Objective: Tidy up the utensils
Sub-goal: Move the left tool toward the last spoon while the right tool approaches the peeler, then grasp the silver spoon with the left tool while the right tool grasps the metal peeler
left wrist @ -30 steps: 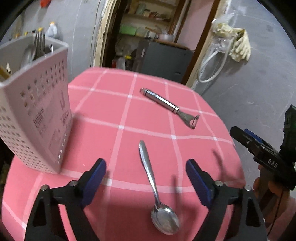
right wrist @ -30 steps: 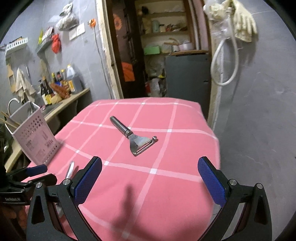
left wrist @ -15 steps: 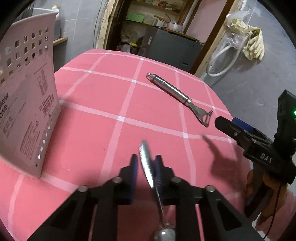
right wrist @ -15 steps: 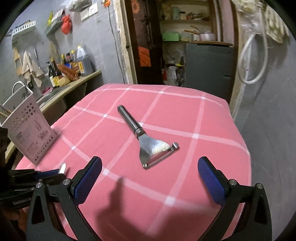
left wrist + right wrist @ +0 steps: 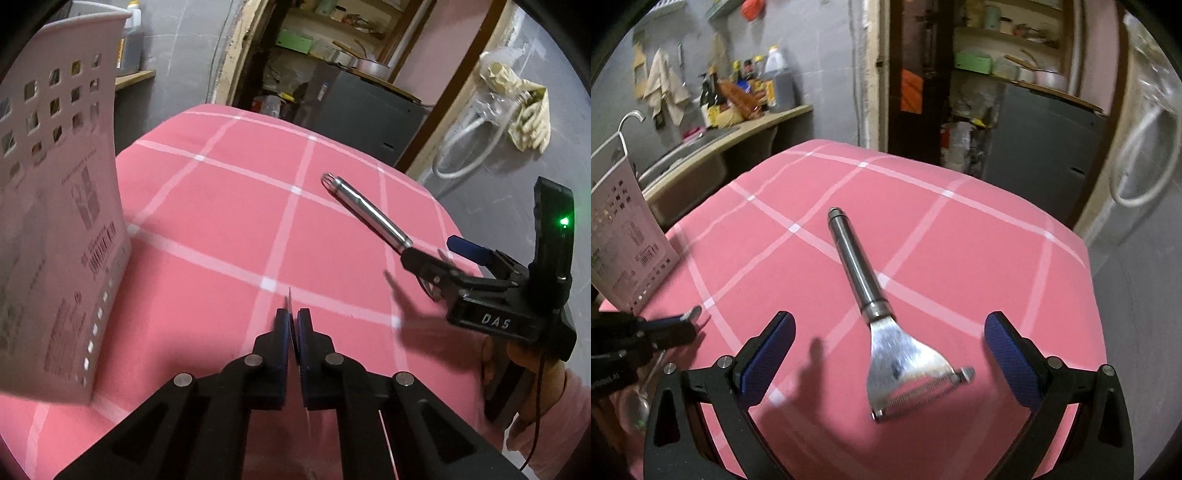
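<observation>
My left gripper (image 5: 292, 334) is shut on the handle of a steel spoon (image 5: 290, 301), seen edge-on between the blue pads; in the right wrist view the spoon's handle tip (image 5: 692, 313) sticks out past the left gripper (image 5: 670, 330) and the bowl (image 5: 635, 408) hangs below it. A steel peeler (image 5: 879, 314) lies on the pink checked tablecloth (image 5: 923, 229), its blade end between the wide-open fingers of my right gripper (image 5: 888, 350). The peeler handle (image 5: 365, 212) and the right gripper (image 5: 436, 264) also show in the left wrist view.
A white perforated utensil holder (image 5: 55, 221) stands at the table's left edge, also in the right wrist view (image 5: 624, 236). A counter with bottles (image 5: 746, 96) and a sink lies beyond. The table drops off at the right (image 5: 1087, 266).
My left gripper closed on the spoon and lifted it off the cloth. My right gripper moved forward and down until its open fingers flank the peeler's blade end.
</observation>
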{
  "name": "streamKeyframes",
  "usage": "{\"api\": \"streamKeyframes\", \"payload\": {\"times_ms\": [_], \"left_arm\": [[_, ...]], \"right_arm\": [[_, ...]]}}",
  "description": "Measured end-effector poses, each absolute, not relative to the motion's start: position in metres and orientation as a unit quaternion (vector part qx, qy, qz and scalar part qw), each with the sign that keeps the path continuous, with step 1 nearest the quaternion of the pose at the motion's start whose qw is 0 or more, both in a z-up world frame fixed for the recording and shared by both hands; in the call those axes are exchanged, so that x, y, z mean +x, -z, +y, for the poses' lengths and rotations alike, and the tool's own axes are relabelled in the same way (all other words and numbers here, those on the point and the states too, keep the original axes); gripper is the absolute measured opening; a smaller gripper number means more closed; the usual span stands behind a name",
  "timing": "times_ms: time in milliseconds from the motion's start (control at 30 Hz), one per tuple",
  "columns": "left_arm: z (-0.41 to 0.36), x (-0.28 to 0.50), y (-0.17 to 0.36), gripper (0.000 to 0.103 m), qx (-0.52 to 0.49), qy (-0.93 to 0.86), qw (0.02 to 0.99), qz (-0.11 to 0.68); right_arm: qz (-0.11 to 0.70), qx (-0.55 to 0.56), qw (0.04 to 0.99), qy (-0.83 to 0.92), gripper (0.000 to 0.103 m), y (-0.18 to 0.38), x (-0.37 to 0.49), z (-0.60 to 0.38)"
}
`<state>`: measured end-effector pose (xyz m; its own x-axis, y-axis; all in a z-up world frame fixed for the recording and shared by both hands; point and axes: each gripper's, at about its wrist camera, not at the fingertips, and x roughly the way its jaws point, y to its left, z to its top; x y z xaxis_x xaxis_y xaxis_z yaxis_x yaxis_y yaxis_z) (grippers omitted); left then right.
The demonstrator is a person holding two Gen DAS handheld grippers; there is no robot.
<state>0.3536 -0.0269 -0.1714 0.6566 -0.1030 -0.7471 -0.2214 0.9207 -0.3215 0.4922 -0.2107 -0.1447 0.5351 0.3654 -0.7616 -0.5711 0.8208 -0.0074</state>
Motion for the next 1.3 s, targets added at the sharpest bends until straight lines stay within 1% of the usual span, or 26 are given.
{"api": "streamKeyframes", "payload": {"times_ms": [67,100,133,167,200,533,600,633,700,733,767,967,1167,1300], "left_arm": [[-0.025,0.356,0.171,0.004,-0.199,-0.038,0.889,0.411],[-0.024,0.356,0.172,0.004,-0.199,-0.040,0.889,0.411],[-0.022,0.358,0.172,0.004,-0.202,-0.043,0.888,0.411],[-0.021,0.358,0.173,0.004,-0.204,-0.043,0.887,0.412],[-0.021,0.358,0.174,0.004,-0.206,-0.045,0.886,0.413],[-0.023,0.360,0.168,0.003,-0.209,-0.027,0.882,0.421],[-0.022,0.358,0.165,0.003,-0.210,-0.023,0.881,0.422],[-0.022,0.357,0.163,0.003,-0.209,-0.021,0.881,0.423],[-0.021,0.354,0.161,0.003,-0.207,-0.017,0.882,0.423],[-0.021,0.352,0.158,0.003,-0.207,-0.014,0.882,0.424],[-0.020,0.351,0.157,0.003,-0.207,-0.012,0.882,0.423],[-0.023,0.341,0.140,0.003,-0.203,0.011,0.888,0.412],[-0.025,0.326,0.114,0.003,-0.192,0.054,0.895,0.400],[-0.025,0.313,0.091,0.003,-0.178,0.085,0.900,0.389]], "right_arm": [[0.409,-0.140,0.858,-0.278,0.078,0.148,0.497,-0.204],[0.412,-0.144,0.855,-0.280,0.075,0.149,0.499,-0.201],[0.414,-0.148,0.853,-0.282,0.068,0.151,0.501,-0.199],[0.418,-0.151,0.850,-0.283,0.064,0.152,0.503,-0.196],[0.424,-0.155,0.845,-0.286,0.062,0.154,0.506,-0.193],[0.451,-0.201,0.813,-0.310,0.062,0.149,0.525,-0.155],[0.456,-0.204,0.809,-0.310,0.061,0.148,0.528,-0.147],[0.458,-0.208,0.807,-0.309,0.052,0.147,0.529,-0.143],[0.461,-0.212,0.807,-0.304,0.030,0.146,0.530,-0.138],[0.463,-0.213,0.807,-0.299,0.025,0.145,0.530,-0.135],[0.470,-0.209,0.804,-0.297,0.022,0.144,0.528,-0.134],[0.476,-0.175,0.814,-0.284,0.016,0.133,0.508,-0.156],[0.416,-0.071,0.867,-0.265,0.016,0.076,0.457,-0.207],[0.381,-0.023,0.889,-0.252,0.016,0.048,0.423,-0.229]]}}
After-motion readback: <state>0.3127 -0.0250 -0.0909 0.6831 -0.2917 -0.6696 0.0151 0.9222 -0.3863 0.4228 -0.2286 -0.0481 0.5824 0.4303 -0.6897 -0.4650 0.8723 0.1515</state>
